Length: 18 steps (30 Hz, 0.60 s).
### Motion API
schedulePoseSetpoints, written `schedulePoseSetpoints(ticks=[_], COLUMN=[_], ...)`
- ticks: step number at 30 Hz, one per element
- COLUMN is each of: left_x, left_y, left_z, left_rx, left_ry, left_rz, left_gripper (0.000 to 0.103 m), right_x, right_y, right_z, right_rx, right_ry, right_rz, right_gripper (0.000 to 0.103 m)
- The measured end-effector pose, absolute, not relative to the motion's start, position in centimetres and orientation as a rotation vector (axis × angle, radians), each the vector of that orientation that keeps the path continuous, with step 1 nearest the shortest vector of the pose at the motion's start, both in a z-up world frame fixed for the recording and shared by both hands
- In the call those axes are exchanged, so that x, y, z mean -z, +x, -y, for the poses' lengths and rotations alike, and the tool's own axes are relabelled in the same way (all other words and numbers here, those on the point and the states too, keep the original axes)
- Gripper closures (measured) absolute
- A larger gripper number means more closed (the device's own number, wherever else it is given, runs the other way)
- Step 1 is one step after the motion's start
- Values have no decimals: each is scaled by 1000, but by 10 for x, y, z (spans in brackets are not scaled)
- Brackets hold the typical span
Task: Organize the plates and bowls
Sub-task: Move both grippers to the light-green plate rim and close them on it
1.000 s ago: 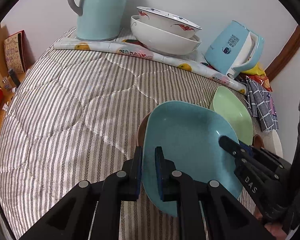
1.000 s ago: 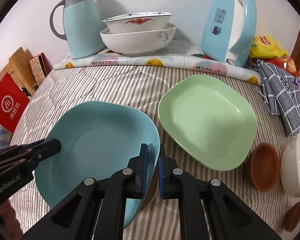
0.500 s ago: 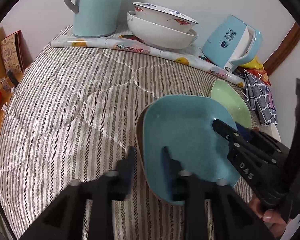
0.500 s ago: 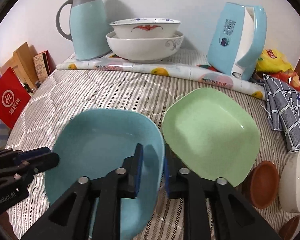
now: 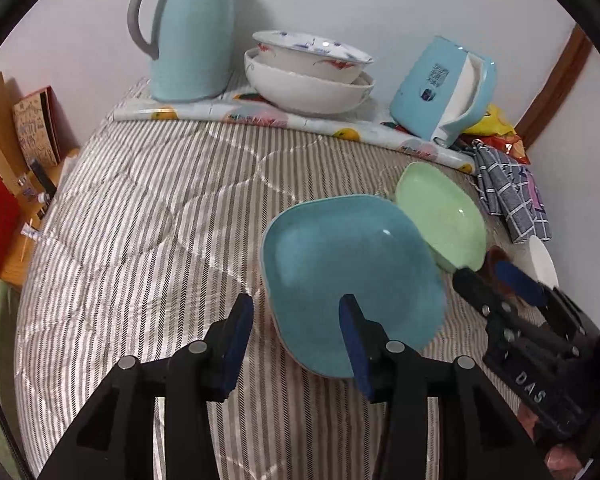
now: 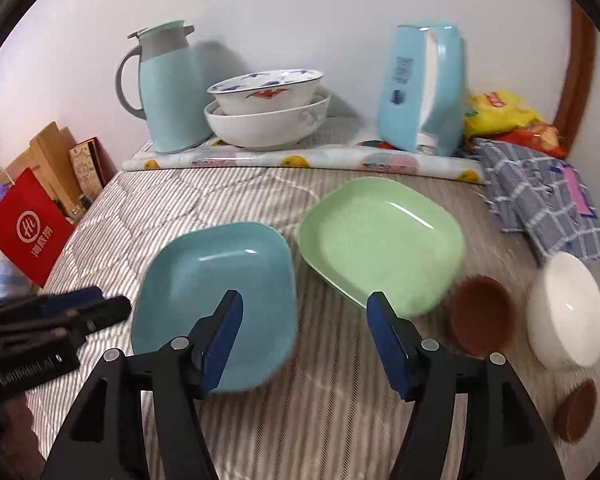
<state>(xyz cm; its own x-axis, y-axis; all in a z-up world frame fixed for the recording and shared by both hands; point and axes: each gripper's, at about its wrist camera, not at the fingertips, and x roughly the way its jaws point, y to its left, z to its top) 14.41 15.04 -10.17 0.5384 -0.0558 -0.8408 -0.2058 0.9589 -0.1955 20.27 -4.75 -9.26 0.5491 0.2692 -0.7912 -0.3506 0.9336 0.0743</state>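
Striped quilted cover (image 5: pixel 148 216) on the table, fills most of both views. At the back, against the wall: rolled fruit-print sheet (image 6: pixel 300 160) lying across, w/ a pale blue thermos jug (image 6: pixel 170 92) at its left end, two white patterned bowls (image 6: pixel 266 116) nested in the middle, blue kettle (image 6: pixel 424 88) to the right.

Blue plate (image 6: pixel 216 288) lies flat on the cover, front-centre. Green plate (image 6: pixel 380 240) just beside it on the right, rims close; can't tell if they touch. In the left wrist view the blue plate (image 5: pixel 348 276) overlaps the green plate (image 5: pixel 440 220) edge, but that may be only the angle.

Checked grey-blue cloth (image 6: pixel 540 200) right of the green plate, yellow snack bag (image 6: pixel 504 112) behind it. Red bag (image 6: pixel 28 228) and brown boxes off the left edge of the table.

White bowl (image 6: pixel 564 316) front right, brown dish (image 6: pixel 480 312) just beside it on its left, a smaller brown dish (image 6: pixel 576 408) nearer the camera.

Left tool (image 5: pixel 296 340): released, fingers wide apart, nothing between them, one finger over the blue plate's near part, the other over bare cover. Right tool (image 6: pixel 304 336): also released, wide, nothing held, hanging over the gap between the two plates' near corners. Right wrist view is a bit blurred.
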Motion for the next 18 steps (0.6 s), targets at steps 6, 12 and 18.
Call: schedulePoseSetpoints(ticks=[6, 12, 18], left_x=[76, 51, 41], left_y=[134, 127, 129], left_z=[-129, -103, -87], left_rx=[-78, -74, -74], left_ry=[-261, -234, -231], left_rz=[-948, -888, -867], left_gripper=[57, 44, 41], right_x=[79, 60, 51], right_y=[180, 159, 152], right_z=[83, 123, 148], right_rx=[-312, -238, -223], right_ry=[-70, -38, -12], right_rz=[-902, -831, -870], right_gripper=[37, 36, 34])
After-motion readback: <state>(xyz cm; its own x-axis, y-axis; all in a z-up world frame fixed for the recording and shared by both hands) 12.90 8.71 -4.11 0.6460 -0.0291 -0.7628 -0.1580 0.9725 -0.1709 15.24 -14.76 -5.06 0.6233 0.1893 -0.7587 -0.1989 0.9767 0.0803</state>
